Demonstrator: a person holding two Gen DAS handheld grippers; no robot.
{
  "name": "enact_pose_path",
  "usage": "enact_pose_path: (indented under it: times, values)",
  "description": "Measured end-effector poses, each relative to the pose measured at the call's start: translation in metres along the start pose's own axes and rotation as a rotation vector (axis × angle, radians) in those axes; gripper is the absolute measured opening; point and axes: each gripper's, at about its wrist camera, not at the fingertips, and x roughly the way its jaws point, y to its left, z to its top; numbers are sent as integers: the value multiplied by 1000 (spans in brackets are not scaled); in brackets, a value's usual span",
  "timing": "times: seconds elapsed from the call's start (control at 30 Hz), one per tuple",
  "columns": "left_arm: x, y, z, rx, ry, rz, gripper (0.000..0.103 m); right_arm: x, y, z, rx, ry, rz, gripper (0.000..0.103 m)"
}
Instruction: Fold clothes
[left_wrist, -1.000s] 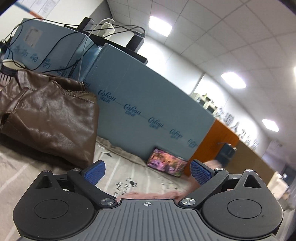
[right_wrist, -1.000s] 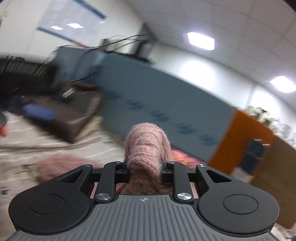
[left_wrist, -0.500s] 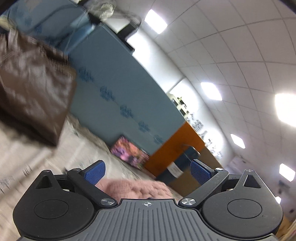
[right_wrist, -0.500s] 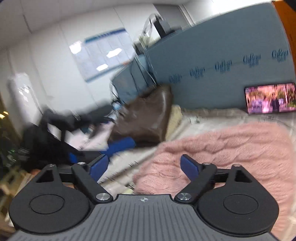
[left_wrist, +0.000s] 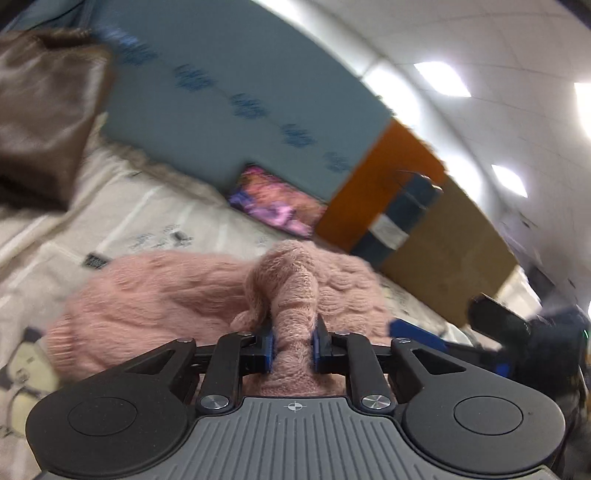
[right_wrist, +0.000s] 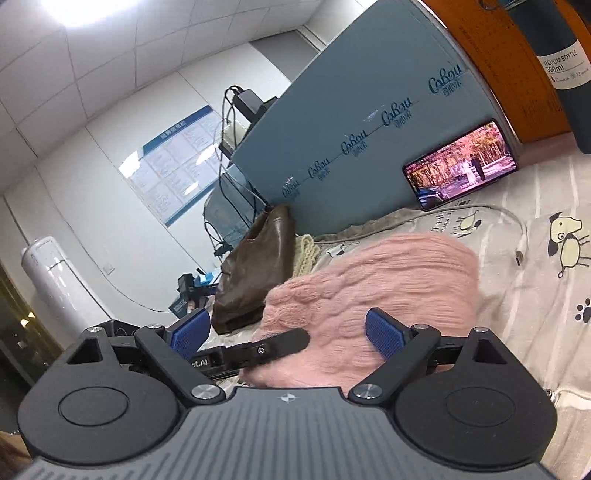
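A fuzzy pink knit sweater (left_wrist: 155, 302) lies bunched on a cream printed cloth. My left gripper (left_wrist: 293, 349) is shut on a raised fold of the sweater, which sticks up between its blue pads. In the right wrist view the sweater (right_wrist: 388, 280) lies in front of my right gripper (right_wrist: 288, 332), which is open and empty just above its near edge. The left gripper's black finger (right_wrist: 266, 349) shows there, reaching across onto the sweater.
A brown leather bag (right_wrist: 255, 273) stands at the left against a blue-grey partition (right_wrist: 369, 122). A phone playing video (right_wrist: 461, 166) leans on the partition. A dark vacuum bottle (right_wrist: 557, 55) stands at the far right. The cloth (right_wrist: 546, 280) has cartoon dog prints.
My left gripper went from open to shut on a fold of the sweater. My right gripper let go of the sweater, opened and swung to face the bag side.
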Motion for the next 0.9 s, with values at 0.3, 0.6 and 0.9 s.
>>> enact_pose_path:
  times: [0.3, 0.6, 0.9]
  values:
    - [-47, 26, 10, -13, -147, 146, 15, -5, 5, -1, -5, -7, 124, 91]
    - [-38, 42, -9, 2, -70, 303, 20, 17, 3, -11, 5, 74, 108, 92]
    - [-28, 40, -11, 50, -67, 350, 27, 31, -11, -21, 25, 115, -18, 90]
